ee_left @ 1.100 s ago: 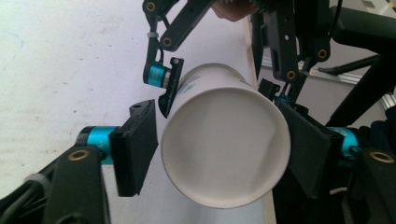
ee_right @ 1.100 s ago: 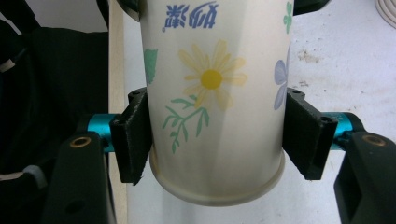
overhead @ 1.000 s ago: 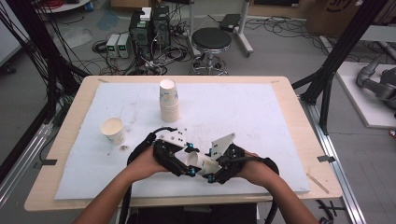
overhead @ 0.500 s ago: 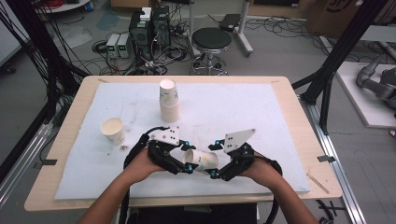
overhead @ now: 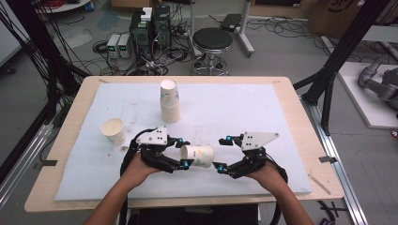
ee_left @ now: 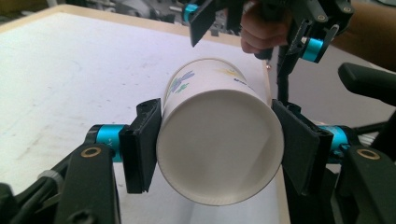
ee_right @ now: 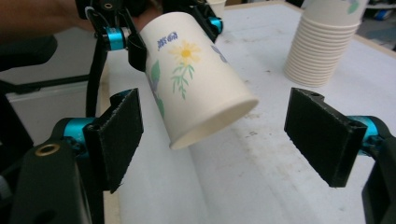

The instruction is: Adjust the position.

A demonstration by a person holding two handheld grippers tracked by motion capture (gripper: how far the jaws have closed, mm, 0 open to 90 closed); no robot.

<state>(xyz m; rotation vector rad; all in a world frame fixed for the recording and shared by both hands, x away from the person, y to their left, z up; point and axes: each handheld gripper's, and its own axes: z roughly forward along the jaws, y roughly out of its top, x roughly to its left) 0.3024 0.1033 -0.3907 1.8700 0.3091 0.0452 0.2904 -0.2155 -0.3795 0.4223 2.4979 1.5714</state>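
On the bench (overhead: 291,117), well nearer the person than the cup stack (overhead: 170,101), the left gripper (overhead: 184,152) has its fingers clamped on a sideways paper cup (overhead: 197,155). Keep that squeeze gentle. The right gripper (overhead: 223,153), fingers apart beside the cup's open end, should stay clear.

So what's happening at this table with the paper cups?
A person works with a hand-held gripper in each hand. The left gripper is shut on a flowered paper cup, holding it on its side above the table's white mat. The right gripper faces the cup's mouth with its jaws open, not touching it. A stack of cups stands upside down farther back, and a single cup stands upright to the left.
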